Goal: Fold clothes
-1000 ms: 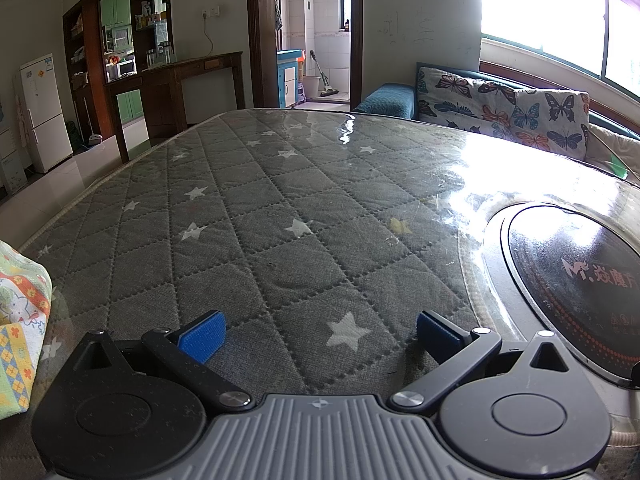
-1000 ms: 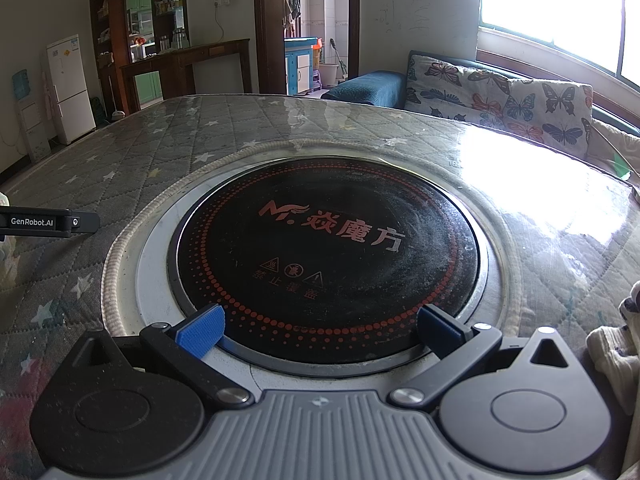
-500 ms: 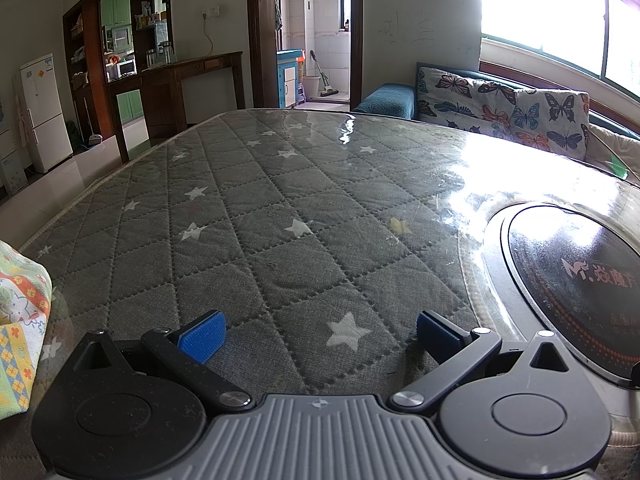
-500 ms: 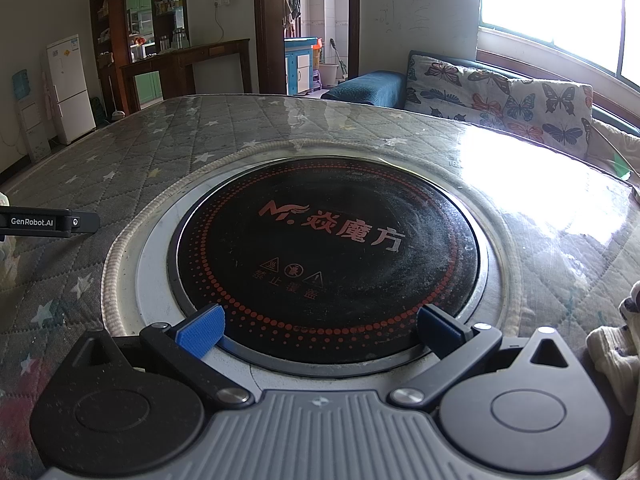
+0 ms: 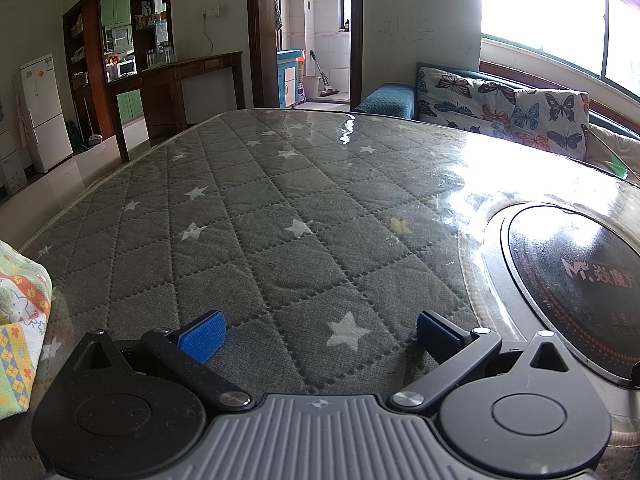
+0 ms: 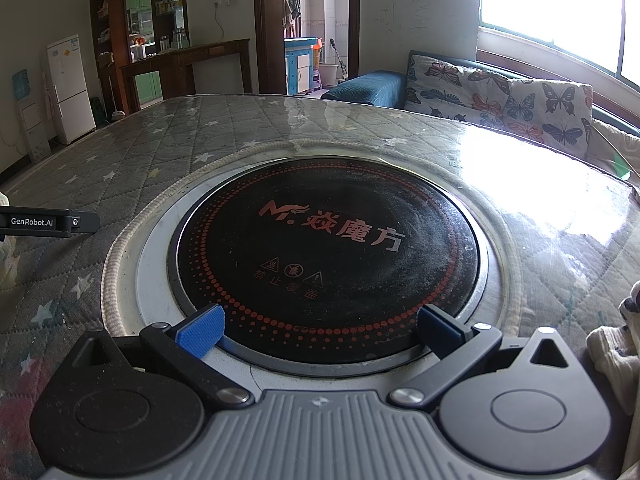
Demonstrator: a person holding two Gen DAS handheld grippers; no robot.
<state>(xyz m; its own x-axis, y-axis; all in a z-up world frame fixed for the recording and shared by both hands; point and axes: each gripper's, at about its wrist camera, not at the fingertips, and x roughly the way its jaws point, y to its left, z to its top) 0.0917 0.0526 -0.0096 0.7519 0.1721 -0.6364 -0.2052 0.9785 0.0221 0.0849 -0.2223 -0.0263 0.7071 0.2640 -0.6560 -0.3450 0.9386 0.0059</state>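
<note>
1. Left gripper (image 5: 320, 334) is sitting low over the grey star-quilted table cover (image 5: 256, 216), blue pads (image 5: 202, 338) spread wide apart, nothing between them.
2. Right gripper (image 6: 318, 332) is hovering over the round black cooktop (image 6: 324, 252) set in the table, jaws likewise gaping, gripping nothing.
3. Clothes: a colourful printed cloth (image 5: 20, 312) is lying at the far left edge of the left wrist view, apart from the left gripper's fingers.
4. A white/cream fabric item (image 6: 618, 344) is showing at the right edge of the right wrist view, just beside the gripper body; can't tell what garment it is.
5. Left gripper's finger labelled GenRobot.AI (image 6: 44, 222) is poking in at the left of the right wrist view.
6. Butterfly-print sofa (image 5: 516, 114) is sitting behind the table.
</note>
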